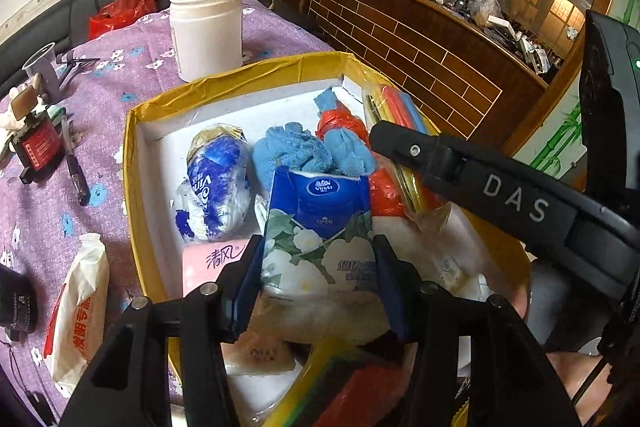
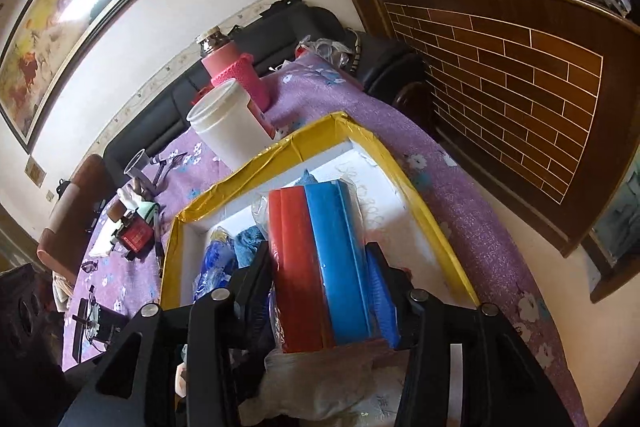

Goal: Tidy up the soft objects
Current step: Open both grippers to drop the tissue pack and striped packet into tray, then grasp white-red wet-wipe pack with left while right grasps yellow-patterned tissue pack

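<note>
Left wrist view: Vinda tissue pack (image 1: pixel 320 227) between left tongs (image 1: pixel 318 267), pads touching, over yellow-rimmed box (image 1: pixel 132 163). Right tongs (image 2: pixel 320 291) around red-blue sponge pack (image 2: pixel 320 259), probably slackening. Placing step; next: release both, clear upward, fetch wipes pack (image 1: pixel 76 311) off surface (image 1: pixel 48 211).

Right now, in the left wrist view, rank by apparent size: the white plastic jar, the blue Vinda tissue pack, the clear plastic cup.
1. Blue Vinda tissue pack, though nearness to the camera inflates it.
2. White plastic jar.
3. Clear plastic cup, farthest away.
</note>
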